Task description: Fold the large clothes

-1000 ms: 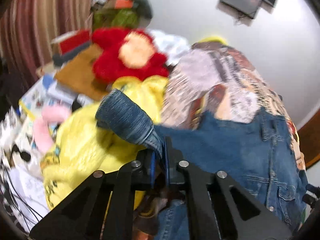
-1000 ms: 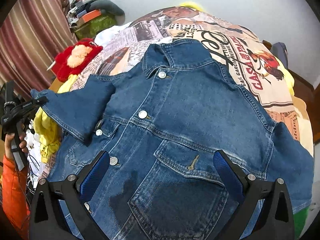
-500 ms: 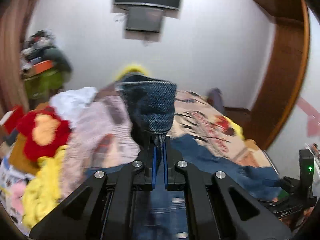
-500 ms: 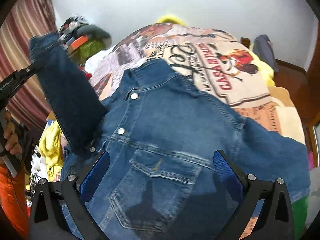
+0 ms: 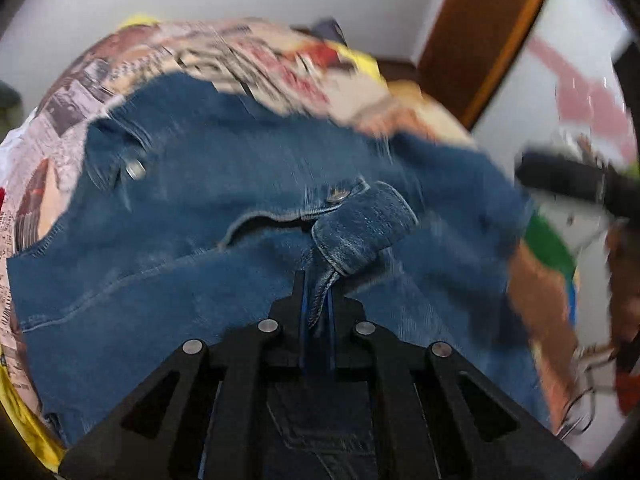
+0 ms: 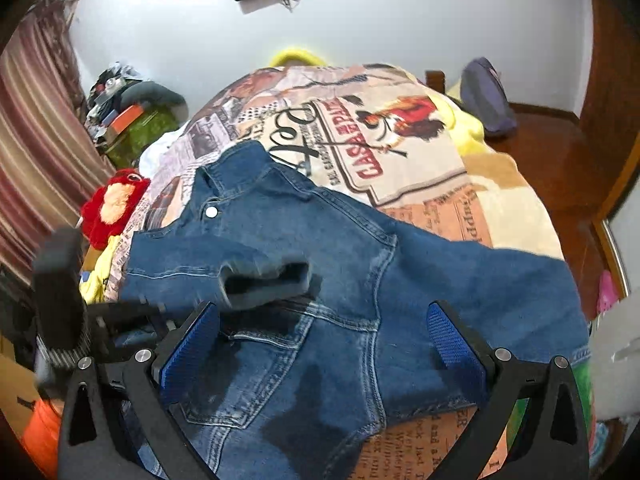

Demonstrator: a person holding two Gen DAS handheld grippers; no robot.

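A blue denim jacket lies front-up on the bed, spread over a newspaper-print bedspread, its collar toward the wall and one sleeve stretched out to the right of the chest. The left hand-held gripper is clenched on the cuff of the other sleeve, holding it above the middle of the jacket's chest, just beside a metal button; the cuff bunches and twists between the closed blue pads. The right hand-held gripper hovers over the lower front of the jacket with its jaws wide apart and nothing between them. The step in hand looks like folding the sleeve inward across the chest. The main risk is that the cuff, pinched only at its edge, slips free before the sleeve lies flat, dropping in a crumpled heap over the chest instead of a clean fold. The stiff denim could also spring back or drag the jacket's left shoulder along, skewing the whole garment on the soft bedspread. Since the right hand-held gripper pins nothing down, nothing resists that drag. The left wrist view is blurred, so a hasty release may land the cuff off-centre.
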